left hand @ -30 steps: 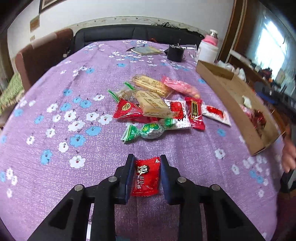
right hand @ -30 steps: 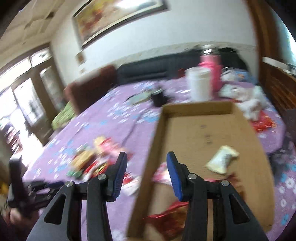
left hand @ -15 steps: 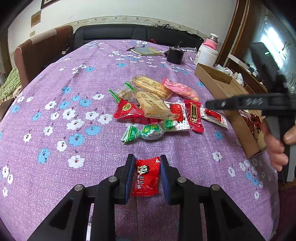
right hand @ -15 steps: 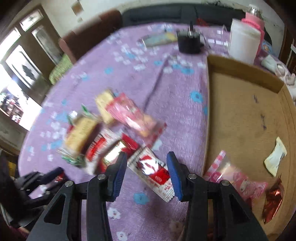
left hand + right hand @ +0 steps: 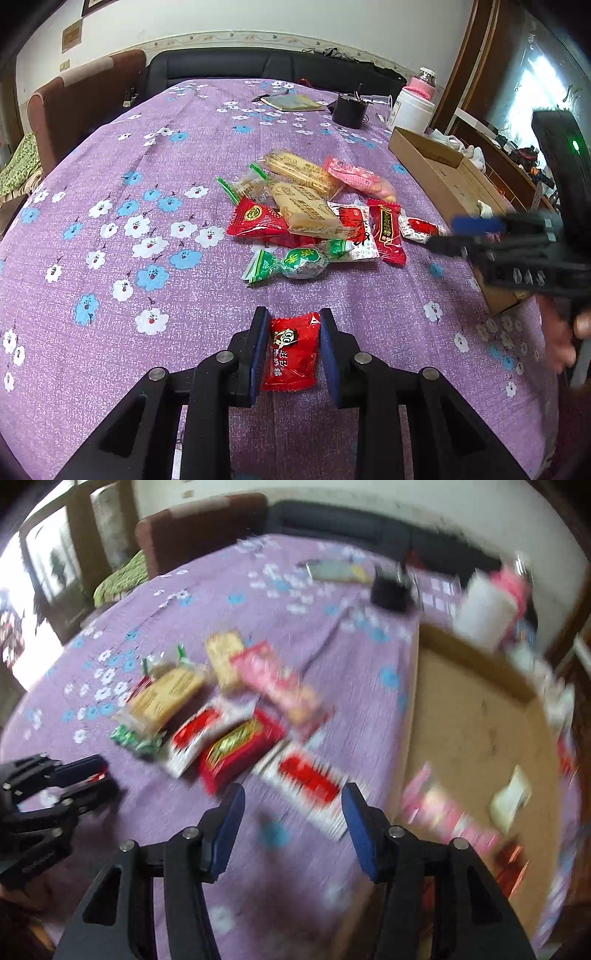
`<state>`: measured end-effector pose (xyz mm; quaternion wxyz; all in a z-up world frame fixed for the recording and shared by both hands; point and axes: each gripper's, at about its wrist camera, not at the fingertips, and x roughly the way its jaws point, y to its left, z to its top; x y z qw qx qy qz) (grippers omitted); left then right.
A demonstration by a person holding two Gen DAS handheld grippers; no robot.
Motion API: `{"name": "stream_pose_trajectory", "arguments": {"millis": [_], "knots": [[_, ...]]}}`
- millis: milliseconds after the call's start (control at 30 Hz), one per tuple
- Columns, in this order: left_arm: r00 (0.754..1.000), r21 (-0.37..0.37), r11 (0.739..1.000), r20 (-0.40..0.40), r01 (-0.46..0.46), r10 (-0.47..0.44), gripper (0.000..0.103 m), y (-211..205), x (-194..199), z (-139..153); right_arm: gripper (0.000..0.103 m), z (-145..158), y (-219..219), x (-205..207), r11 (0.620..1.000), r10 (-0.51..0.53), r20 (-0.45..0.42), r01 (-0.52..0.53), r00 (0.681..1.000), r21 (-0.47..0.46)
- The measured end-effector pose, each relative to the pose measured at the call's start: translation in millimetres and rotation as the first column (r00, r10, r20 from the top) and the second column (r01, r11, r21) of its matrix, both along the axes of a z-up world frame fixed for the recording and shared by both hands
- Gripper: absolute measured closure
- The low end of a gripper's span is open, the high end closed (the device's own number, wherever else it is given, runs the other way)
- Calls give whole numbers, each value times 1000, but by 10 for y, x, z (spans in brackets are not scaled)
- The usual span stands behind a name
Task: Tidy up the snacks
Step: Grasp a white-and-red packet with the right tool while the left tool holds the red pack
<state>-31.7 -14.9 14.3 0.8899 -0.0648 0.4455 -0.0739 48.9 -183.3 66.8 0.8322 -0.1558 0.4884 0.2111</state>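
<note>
Left gripper point(image 5: 291, 350) clamps small red candy packet point(image 5: 291, 353) over purple floral tablecloth point(image 5: 147, 184). Right gripper point(image 5: 293, 829) spread wide, holding nothing, above red-white sachet point(image 5: 308, 781) beside cardboard tray point(image 5: 476, 716). Snack pile point(image 5: 306, 214) mid-table.

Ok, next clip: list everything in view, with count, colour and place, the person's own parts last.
Purple floral tablecloth: one, covers the table.
Small red candy packet: one, between the left jaws.
Loose wrapped snacks: about ten, red, beige, pink, green, white; piled mid-table.
White-and-red sachet: one, nearest the box, ahead of the right jaws.
Shallow cardboard box: one, brown, right table edge, a few snacks inside.
White jar: one, far right, pink-topped bottle behind.
Black cup: one, far side.
Flat booklet: one, yellowish, far side.
Brown chair: one, far left.
Black sofa: one, behind the table.
Left gripper: black, blue pads, shut on the packet.
Right gripper: open, empty, blurred.
</note>
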Motion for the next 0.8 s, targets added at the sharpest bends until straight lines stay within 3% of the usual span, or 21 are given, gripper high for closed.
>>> {"name": "stream_pose_trajectory", "arguments": {"millis": [100,167,300,433,500,533,733,800], "knots": [[1000,5,1000,0,0,0,75,-7,8,0,46,-78,45,235,998,68,-39,-68,997,-7],[1000,6,1000,0,0,0,75,-11,10,-1,46,-200,45,391,996,92,-139,-89,986,27],[1000,1,1000,0,-1,1,75,-4,11,-3,46,-222,72,283,989,149,-198,-143,969,48],[1000,7,1000,0,1,-1,75,-3,8,-5,46,-246,132,16,989,147,-163,-149,976,-1],[1000,8,1000,-1,1,-1,74,-5,8,-4,68,-237,94,-72,994,111,-142,-109,984,26],[1000,9,1000,-1,2,-2,74,-5,8,-4,72,-236,75,-89,996,84,-130,-81,988,29],[1000,-4,1000,1,3,-3,75,7,1,-4,80,-212,-96,-176,975,-23,-116,48,993,215],[1000,-12,1000,3,4,-4,82,18,-6,-4,81,-177,-176,-241,946,-41,-97,70,994,316]]}}
